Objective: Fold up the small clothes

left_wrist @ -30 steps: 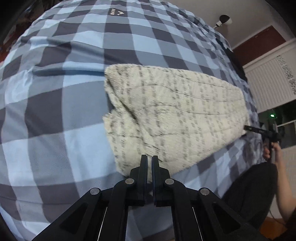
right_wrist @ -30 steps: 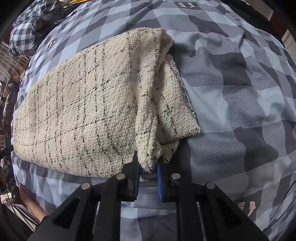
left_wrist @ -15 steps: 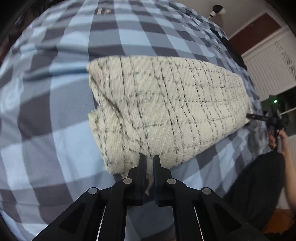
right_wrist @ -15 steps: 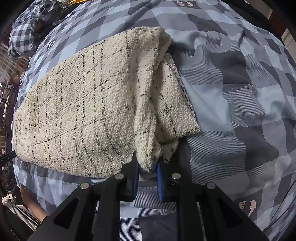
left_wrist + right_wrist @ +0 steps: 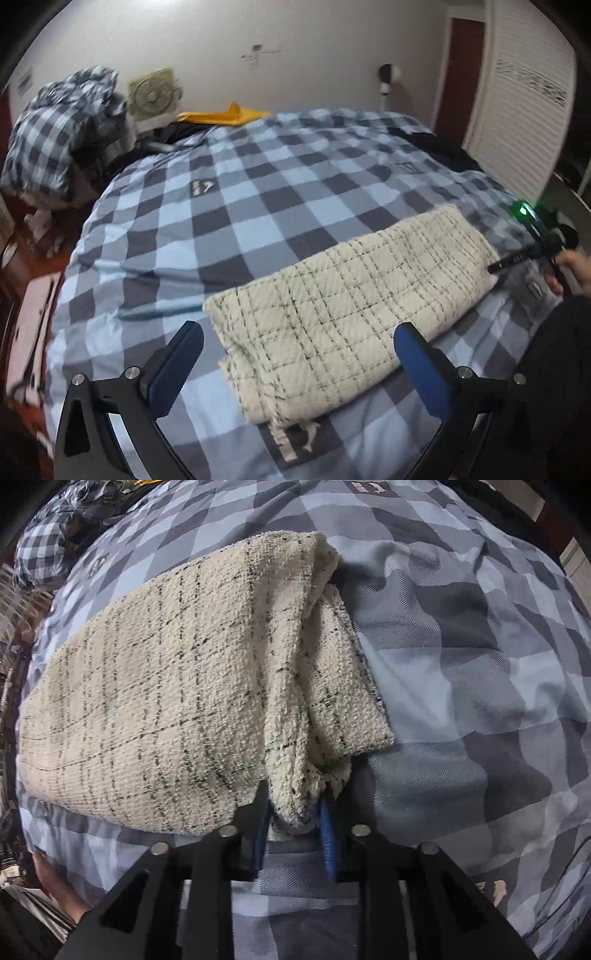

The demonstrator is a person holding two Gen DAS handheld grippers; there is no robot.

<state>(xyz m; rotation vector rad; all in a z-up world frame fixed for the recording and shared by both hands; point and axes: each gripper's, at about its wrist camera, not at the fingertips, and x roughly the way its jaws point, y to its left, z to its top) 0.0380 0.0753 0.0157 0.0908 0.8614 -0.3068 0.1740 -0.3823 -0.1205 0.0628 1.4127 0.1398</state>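
A cream garment (image 5: 351, 302) with thin black check lines lies folded in a long band on the blue-grey checked bedcover (image 5: 258, 206). My left gripper (image 5: 298, 329) hovers above the band's near end, jaws opening wide and holding nothing. In the same view my right gripper (image 5: 517, 258) sits at the band's far end in a person's hand (image 5: 570, 267). Seen from the right wrist, the garment (image 5: 166, 701) fills the left half. My right gripper (image 5: 293, 805) points steeply down with the folded corner between its blue pads (image 5: 327, 834). Its jaws are opening and look slack on the cloth.
A heap of checked bedding (image 5: 62, 129) and a box fan (image 5: 153, 94) stand beyond the bed's far left. A yellow cloth (image 5: 225, 114) and a dark garment (image 5: 439, 144) lie at the far edge. A louvred door (image 5: 524, 122) is at the right.
My left gripper let go of the garment's end, opened wide, rose and tilted up so the room shows. My right gripper stayed put and its pads spread slightly around the corner.
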